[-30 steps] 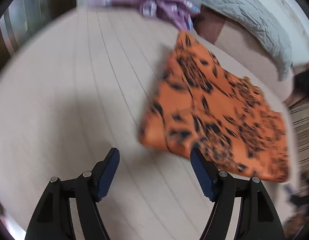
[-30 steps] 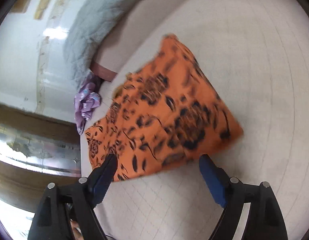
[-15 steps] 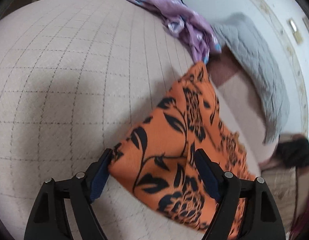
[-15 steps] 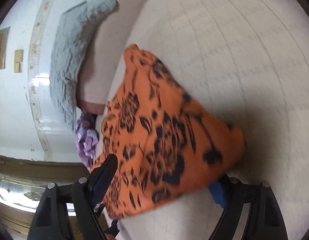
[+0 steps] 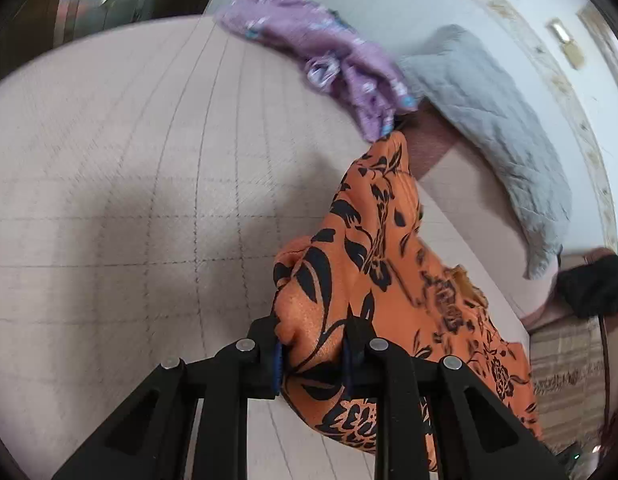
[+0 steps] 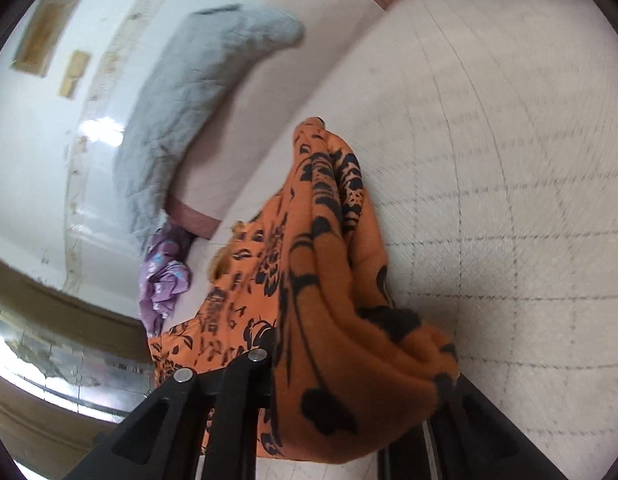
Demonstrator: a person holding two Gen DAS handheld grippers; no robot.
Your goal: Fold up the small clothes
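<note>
Two corners of the orange floral garment [image 5: 373, 264] are pinched, one in my left gripper [image 5: 313, 354], one in my right gripper [image 6: 349, 392], both clamped on bunched cloth. Nearest me it is thin, soft, black-patterned fabric, part lifted off the pale checked bed sheet [image 5: 129, 200]. I judge the fold just begun. Beyond lie a crumpled purple garment [image 5: 333, 64], unfolded, and a quilted grey blanket [image 5: 489, 120].

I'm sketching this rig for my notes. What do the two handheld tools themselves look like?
The left tool has matte black angular fingers with triangular cutouts, silver round pivot pins and blue pads on the inner faces. The right tool shows the same black frame, cutouts and silver pins; its pads are hidden by cloth. No cables, markings or sleeves show.
</note>
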